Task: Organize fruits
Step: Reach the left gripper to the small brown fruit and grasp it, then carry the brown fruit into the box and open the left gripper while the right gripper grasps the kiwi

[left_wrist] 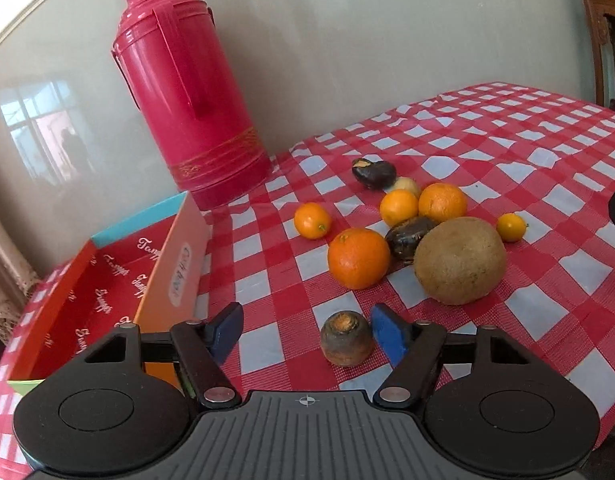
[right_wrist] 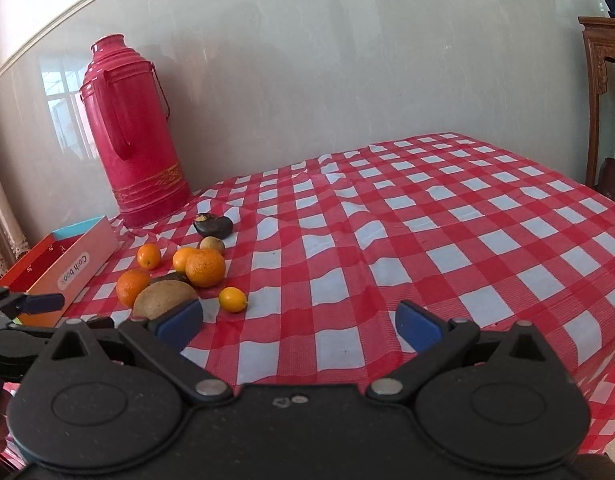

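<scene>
A stubby dark carrot end (left_wrist: pixel 346 344) with an orange cut top lies on the checked cloth between the blue pads of my left gripper (left_wrist: pixel 307 334). It sits close to the right pad (left_wrist: pixel 389 336) and well clear of the left one, so the jaws are open around it. Beyond it is a cluster: a large orange (left_wrist: pixel 358 258), a big brown round fruit (left_wrist: pixel 459 260), two smaller oranges (left_wrist: pixel 398 207), kumquats (left_wrist: pixel 312 220) and dark water chestnuts (left_wrist: pixel 411 236). My right gripper (right_wrist: pixel 299 326) is open over bare cloth, right of the cluster (right_wrist: pixel 203 268).
An open box (left_wrist: pixel 179 264) with a red inside stands at the left, next to my left gripper. A tall red thermos (left_wrist: pixel 187 92) stands behind it against the glossy wall. A wooden chair (right_wrist: pixel 603 100) is at the far right, and the cloth (right_wrist: pixel 427 220) stretches right.
</scene>
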Tool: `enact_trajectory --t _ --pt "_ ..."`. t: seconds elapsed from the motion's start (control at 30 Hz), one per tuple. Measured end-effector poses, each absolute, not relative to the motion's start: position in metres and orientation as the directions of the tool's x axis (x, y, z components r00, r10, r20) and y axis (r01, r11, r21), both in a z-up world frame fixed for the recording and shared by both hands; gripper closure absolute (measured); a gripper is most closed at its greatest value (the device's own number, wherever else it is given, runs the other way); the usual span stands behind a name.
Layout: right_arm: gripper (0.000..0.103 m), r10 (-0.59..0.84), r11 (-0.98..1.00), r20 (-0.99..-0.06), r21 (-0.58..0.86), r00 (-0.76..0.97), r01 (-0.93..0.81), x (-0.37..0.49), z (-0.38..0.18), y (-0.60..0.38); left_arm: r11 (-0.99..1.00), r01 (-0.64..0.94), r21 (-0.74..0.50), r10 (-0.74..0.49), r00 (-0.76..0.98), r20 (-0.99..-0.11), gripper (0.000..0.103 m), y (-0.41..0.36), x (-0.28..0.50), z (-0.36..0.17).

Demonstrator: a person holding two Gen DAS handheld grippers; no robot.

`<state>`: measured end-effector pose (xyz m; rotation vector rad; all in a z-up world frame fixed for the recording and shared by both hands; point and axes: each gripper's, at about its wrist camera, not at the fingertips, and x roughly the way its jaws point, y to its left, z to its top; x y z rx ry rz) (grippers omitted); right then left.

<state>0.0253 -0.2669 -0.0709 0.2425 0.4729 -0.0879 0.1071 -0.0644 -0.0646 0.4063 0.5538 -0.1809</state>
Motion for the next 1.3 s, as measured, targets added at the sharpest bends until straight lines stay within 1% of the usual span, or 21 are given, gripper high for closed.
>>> enact_trajectory --t 0.07,0.17,0.2,0.23,0.27,0.3,0.37,0.4,0.47,0.57,0.7,0.83,0.97,1.07,1.13,1.3 --pt "0.006 -0.028 0.967 -0.458 0.213 0.889 0.14 0.026 -0.072 -0.267 0.9 0.288 0.327 -0.07 0.837 -0.543 0.032 -0.065 0.107 -0.068" --pt "0.006 -0.035 0.967 -0.462 0.208 0.886 0.146 0.028 -0.074 -0.266 0.903 0.308 0.298 -0.095 0.822 -0.562 0.032 -0.065 0.107 -0.073" --pt "0.006 -0.036 0.967 -0.464 0.209 0.885 0.148 0.029 -0.075 -0.266 0.908 0.306 0.287 -0.1 0.822 -0.561 0.034 -0.064 0.107 -0.074" --pt "0.006 -0.038 0.966 -0.463 0.208 0.885 0.15 0.029 -0.075 -0.266 0.91 0.308 0.277 -0.106 0.82 -0.562 0.037 -0.063 0.106 -0.074" --pt "0.006 -0.042 0.966 -0.461 0.206 0.887 0.153 0.03 -0.075 -0.266 0.913 0.314 0.26 -0.119 0.815 -0.567 0.043 -0.062 0.106 -0.074" --pt "0.006 -0.046 0.967 -0.458 0.204 0.888 0.155 0.03 -0.075 -0.265 0.917 0.32 0.238 -0.133 0.809 -0.573 0.052 -0.062 0.106 -0.073" --pt "0.006 -0.05 0.967 -0.452 0.2 0.891 0.156 0.031 -0.074 -0.264 0.924 0.325 0.203 -0.154 0.8 -0.58 0.061 -0.061 0.105 -0.073" --pt "0.006 -0.049 0.968 -0.451 0.2 0.891 0.154 0.032 -0.073 -0.263 0.926 0.325 0.194 -0.159 0.8 -0.579 0.064 -0.061 0.104 -0.074" --pt "0.006 -0.043 0.969 -0.448 0.2 0.893 0.147 0.034 -0.073 -0.262 0.931 0.32 0.177 -0.166 0.8 -0.577 0.066 -0.06 0.104 -0.075" --pt "0.006 -0.039 0.97 -0.439 0.201 0.898 0.14 0.034 -0.075 -0.261 0.941 0.298 0.159 -0.161 0.81 -0.564 0.073 -0.056 0.102 -0.077" --pt "0.006 -0.034 0.97 -0.436 0.201 0.899 0.134 0.035 -0.077 -0.259 0.959 0.274 0.075 -0.189 0.813 -0.551 0.073 -0.044 0.101 -0.077" --pt "0.006 -0.028 0.97 -0.437 0.204 0.899 0.13 0.036 -0.079 -0.258 0.97 0.231 0.073 -0.165 0.85 -0.5 0.073 -0.034 0.099 -0.067" --pt "0.006 -0.018 0.971 -0.439 0.208 0.899 0.121 0.037 -0.08 -0.255 0.985 0.152 0.087 -0.104 0.907 -0.408 0.073 -0.015 0.102 -0.038" --pt "0.006 -0.007 0.973 -0.442 0.206 0.897 0.109 0.039 -0.081 -0.251 0.994 0.046 0.096 -0.008 0.929 -0.369 0.073 0.01 0.115 -0.021" --pt "0.006 0.001 0.974 -0.442 0.204 0.897 0.099 0.04 -0.081 -0.248 0.995 -0.032 0.099 0.067 0.925 -0.375 0.073 0.031 0.128 -0.018" --pt "0.006 0.02 0.978 -0.448 0.196 0.894 0.077 0.042 -0.083 -0.24 0.977 -0.205 0.052 0.205 0.857 -0.472 0.073 0.079 0.161 -0.027"
